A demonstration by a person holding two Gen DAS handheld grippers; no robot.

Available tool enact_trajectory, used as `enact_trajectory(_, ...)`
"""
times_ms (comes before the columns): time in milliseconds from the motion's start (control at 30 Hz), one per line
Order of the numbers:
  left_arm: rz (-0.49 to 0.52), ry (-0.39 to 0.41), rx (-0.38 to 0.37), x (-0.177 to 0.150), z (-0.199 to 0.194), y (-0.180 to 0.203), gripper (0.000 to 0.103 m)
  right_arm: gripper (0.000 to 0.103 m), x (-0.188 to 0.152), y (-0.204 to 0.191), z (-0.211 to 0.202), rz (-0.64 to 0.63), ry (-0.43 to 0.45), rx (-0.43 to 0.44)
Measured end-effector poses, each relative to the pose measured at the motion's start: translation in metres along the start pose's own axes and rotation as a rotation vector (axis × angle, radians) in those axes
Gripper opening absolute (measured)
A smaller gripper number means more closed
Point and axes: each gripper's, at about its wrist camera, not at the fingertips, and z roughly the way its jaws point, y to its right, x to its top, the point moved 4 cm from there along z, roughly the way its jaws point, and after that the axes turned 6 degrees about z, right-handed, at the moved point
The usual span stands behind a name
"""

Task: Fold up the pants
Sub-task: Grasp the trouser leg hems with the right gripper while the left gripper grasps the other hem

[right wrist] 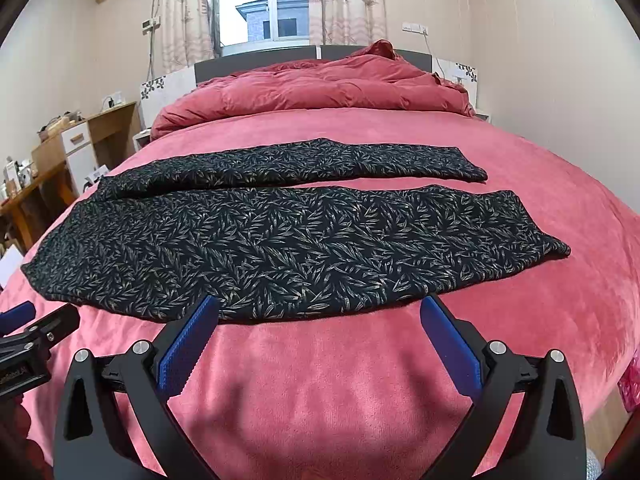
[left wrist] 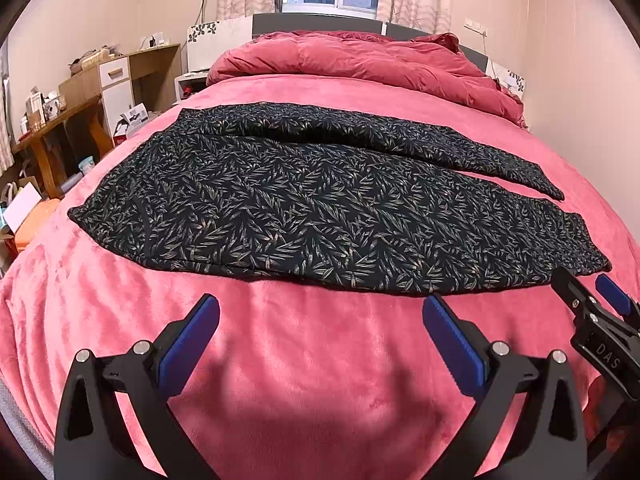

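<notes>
The pants [left wrist: 320, 200], dark with a pale leaf print, lay spread flat across the pink blanket [left wrist: 304, 360] of the bed, waist end toward the left, the 2 legs running to the right and parted by a narrow strip of blanket; a red duvet [left wrist: 360, 64] was bunched at the headboard beyond them. The left gripper [left wrist: 320, 312] hung just short of the near edge of the pants, its blue fingers [left wrist: 192, 340] spread wide and holding nothing; the right gripper [right wrist: 318, 312] hung likewise, wide apart and empty, its fingertips at that same near edge.
</notes>
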Motion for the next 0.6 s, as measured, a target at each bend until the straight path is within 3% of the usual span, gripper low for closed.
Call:
enact_trajectory(167, -0.060, 0.011, -0.099, -0.001, 0.004, -0.013, 0.101, 0.100, 0.002, 0.006, -0.002, 0.026, 0.008, 0.008)
enact_trajectory(300, -0.194, 0.011, -0.256, -0.004, 0.012, -0.036, 0.101, 0.100, 0.007, 0.018, -0.002, 0.072, 0.018, 0.009)
enact_trajectory(367, -0.270, 0.001, -0.290, -0.007, 0.018, -0.049, 0.101, 0.100, 0.010, 0.027, 0.001, 0.108, 0.022, 0.061)
enact_trajectory(433, -0.346, -0.031, -0.302, -0.011, 0.027, -0.065, 0.101, 0.100, 0.011, 0.039, 0.009, 0.159, -0.004, 0.088)
enact_trajectory(533, -0.414, -0.058, -0.289, -0.018, 0.037, -0.086, 0.101, 0.100, 0.003, 0.064, 0.029, 0.286, -0.125, 0.056)
enact_trajectory(600, -0.448, -0.042, -0.252, -0.020, 0.038, -0.100, 0.101, 0.100, -0.005, 0.086, 0.040, 0.440, -0.213, 0.077)
